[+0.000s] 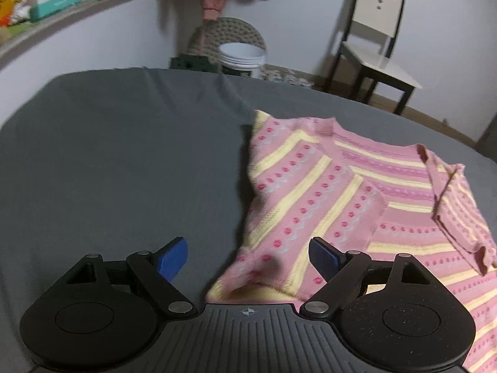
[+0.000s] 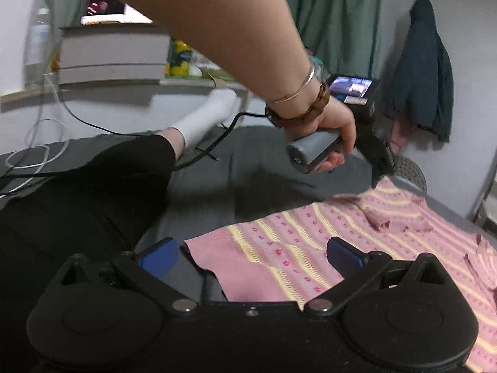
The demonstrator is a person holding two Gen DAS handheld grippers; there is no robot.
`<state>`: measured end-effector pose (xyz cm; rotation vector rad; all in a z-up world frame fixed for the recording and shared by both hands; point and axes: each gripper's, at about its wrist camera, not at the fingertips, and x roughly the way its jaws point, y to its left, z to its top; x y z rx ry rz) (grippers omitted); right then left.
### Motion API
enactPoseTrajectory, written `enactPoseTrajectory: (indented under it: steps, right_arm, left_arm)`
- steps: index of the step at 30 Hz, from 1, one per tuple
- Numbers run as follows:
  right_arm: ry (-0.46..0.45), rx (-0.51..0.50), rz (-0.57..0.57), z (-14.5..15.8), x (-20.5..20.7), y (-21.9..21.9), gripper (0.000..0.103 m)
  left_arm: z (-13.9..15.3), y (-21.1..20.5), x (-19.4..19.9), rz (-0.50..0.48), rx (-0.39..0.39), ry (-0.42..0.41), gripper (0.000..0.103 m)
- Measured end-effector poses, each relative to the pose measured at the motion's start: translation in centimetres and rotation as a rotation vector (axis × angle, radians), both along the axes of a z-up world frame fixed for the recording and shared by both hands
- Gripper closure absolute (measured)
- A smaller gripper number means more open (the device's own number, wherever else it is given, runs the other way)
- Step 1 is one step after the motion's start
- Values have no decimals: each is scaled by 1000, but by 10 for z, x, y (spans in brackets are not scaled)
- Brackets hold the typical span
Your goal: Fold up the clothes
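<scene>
A pink knit sweater (image 1: 357, 192) with yellow stripes and red dots lies spread on the grey sheet (image 1: 124, 155), one sleeve folded across its body. My left gripper (image 1: 248, 259) is open and low over the sweater's near left edge, with cloth between the blue pads (image 1: 172, 259) but not pinched. In the right wrist view the sweater (image 2: 310, 236) runs off to the right. My right gripper (image 2: 251, 256) is open over the plain pink hem, nothing clamped. A hand holds the left gripper (image 2: 380, 177) at the sweater's far edge.
A person's leg in black trousers (image 2: 77, 205) with a white sock (image 2: 208, 115) lies on the sheet at left, beside cables (image 2: 37, 155). Behind the bed stand a white bucket (image 1: 243, 59), a chair (image 1: 376, 46) and a cluttered shelf (image 1: 46, 9). A dark jacket (image 2: 425, 71) hangs on the wall.
</scene>
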<state>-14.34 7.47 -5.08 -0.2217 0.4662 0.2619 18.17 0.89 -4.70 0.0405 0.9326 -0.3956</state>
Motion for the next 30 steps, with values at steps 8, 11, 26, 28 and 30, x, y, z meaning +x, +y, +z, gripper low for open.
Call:
enactPoseTrajectory:
  steps: [8, 11, 26, 28, 30]
  right_arm:
    - [17, -75, -69, -16, 14, 29, 0]
    - [4, -199, -86, -26, 11, 43, 0]
    - [53, -342, 80, -52, 37, 82, 23]
    - [52, -356, 91, -56, 37, 89, 24]
    - [50, -368, 83, -59, 38, 95, 26]
  left_arm:
    - [-27, -21, 22, -79, 4, 68, 18]
    - [-35, -24, 23, -109, -7, 94, 23]
    - [-43, -31, 25, -170, -3, 106, 43]
    - [-43, -31, 26, -171, 0, 110, 47]
    - [-43, -33, 27, -170, 3, 107, 54]
